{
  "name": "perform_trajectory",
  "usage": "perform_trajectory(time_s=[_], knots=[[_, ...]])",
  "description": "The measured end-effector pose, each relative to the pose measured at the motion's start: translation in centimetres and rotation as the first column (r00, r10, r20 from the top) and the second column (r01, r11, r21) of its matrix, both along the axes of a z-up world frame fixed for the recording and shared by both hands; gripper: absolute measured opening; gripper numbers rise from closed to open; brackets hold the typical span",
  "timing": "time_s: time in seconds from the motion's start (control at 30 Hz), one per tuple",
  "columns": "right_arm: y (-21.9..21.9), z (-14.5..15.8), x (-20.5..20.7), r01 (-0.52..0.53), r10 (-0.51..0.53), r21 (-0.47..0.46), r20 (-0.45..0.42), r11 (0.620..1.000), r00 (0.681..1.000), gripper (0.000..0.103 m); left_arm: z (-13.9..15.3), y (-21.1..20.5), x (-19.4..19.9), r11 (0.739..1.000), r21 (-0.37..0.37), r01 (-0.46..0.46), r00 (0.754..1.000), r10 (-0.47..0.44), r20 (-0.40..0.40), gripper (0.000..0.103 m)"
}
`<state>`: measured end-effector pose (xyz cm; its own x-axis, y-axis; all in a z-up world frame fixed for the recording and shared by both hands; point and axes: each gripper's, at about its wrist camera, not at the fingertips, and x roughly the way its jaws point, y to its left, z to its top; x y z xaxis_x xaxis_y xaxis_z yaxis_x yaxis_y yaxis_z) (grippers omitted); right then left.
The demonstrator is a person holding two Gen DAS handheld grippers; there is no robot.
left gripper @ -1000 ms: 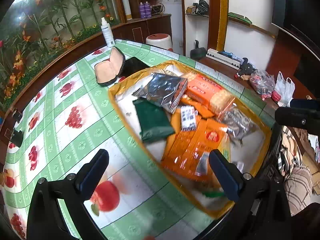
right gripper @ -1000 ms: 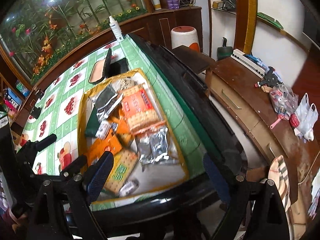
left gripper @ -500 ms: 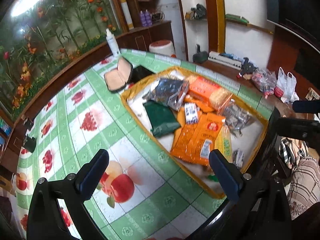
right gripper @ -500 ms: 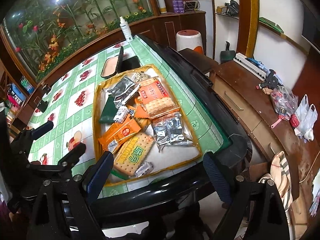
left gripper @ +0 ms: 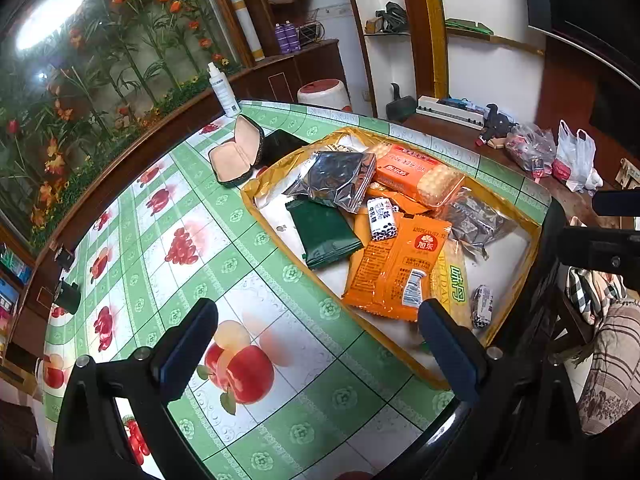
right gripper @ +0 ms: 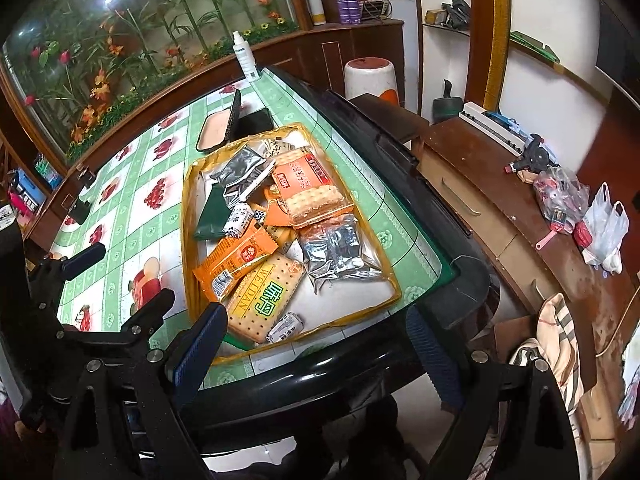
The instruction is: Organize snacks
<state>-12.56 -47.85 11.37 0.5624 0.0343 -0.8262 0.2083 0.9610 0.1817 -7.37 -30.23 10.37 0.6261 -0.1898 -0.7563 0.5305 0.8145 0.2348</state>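
A yellow-rimmed tray (left gripper: 256, 200) (right gripper: 186, 208) on the green fruit-print table holds several snack packs. Among them are a dark green packet (left gripper: 326, 234) (right gripper: 212, 212), silver foil bags (left gripper: 332, 180) (right gripper: 334, 250), an orange cracker pack (left gripper: 416, 172) (right gripper: 306, 182), an orange wafer bag (left gripper: 394, 268) (right gripper: 236, 258) and a yellow WEIDAN biscuit pack (right gripper: 264, 298). My left gripper (left gripper: 316, 354) hovers open over the table, near the tray's front corner, holding nothing. My right gripper (right gripper: 316, 354) hangs open above the table's black front edge, empty.
An open glasses case (left gripper: 236, 156) (right gripper: 220, 130) and a dark phone (left gripper: 282, 144) lie behind the tray. A white spray bottle (left gripper: 224, 90) (right gripper: 246, 60) stands at the far edge. A wooden sideboard (right gripper: 500, 208) with plastic bags (right gripper: 600, 228) lies to the right.
Both grippers have pulled back and slightly up from the tray, so more of the table shows. The left one rolled a little. The snacks have not moved.
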Motion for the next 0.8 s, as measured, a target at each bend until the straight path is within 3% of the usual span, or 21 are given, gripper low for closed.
perform_trajectory(time_s=[0.8], knots=[[2.3, -0.5, 1.0, -0.043, 0.043, -0.004, -0.01, 0.999, 0.999, 0.093, -0.6, 2.0, 0.2, 0.999, -0.009, -0.037, 0.998, 0.037, -0.052, 0.1]])
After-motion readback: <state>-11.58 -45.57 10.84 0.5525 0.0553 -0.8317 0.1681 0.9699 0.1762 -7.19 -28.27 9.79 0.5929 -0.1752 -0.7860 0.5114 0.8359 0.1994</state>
